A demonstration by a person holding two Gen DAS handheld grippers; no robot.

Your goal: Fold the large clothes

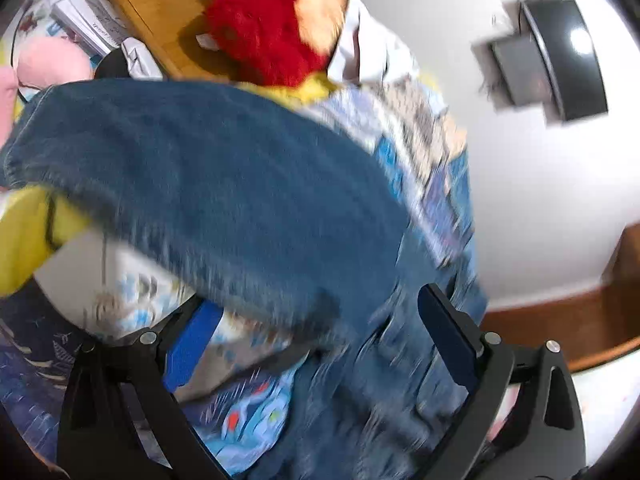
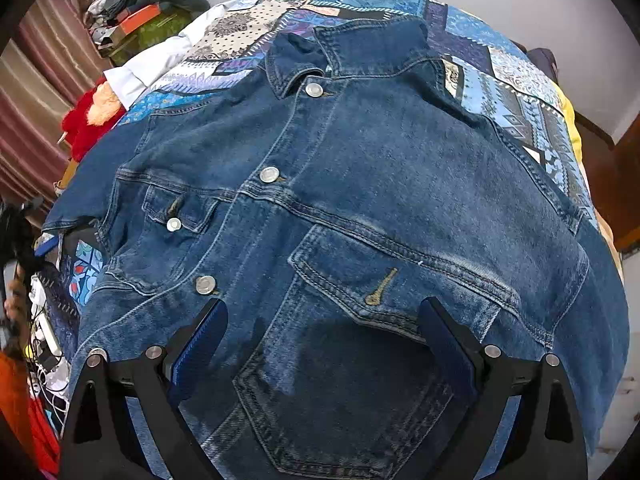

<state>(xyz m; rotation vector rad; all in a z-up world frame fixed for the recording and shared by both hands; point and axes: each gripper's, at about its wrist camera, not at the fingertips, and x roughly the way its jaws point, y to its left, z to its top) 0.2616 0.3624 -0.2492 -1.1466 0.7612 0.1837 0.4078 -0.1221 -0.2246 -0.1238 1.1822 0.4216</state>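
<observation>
Denim jacket (image 2: 340,208) flat on patchwork bedspread (image 2: 516,80), white wall (image 1: 520,208) behind, both tools (image 1: 316,344) (image 2: 320,344) wide apart w/ nothing held

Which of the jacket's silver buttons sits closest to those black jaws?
The lowest silver front button, just above the left-hand jaw; the other three sit higher up the blue denim jacket.

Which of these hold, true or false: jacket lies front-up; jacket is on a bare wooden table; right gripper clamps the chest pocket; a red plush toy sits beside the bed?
1. The denim jacket lies front-up, buttons showing. True.
2. It is on a bare wooden table. False: it lies on a patchwork bedspread.
3. The right gripper clamps the chest pocket. False: its jaws are open above the denim.
4. A red plush toy sits beside the bed. True.
</observation>
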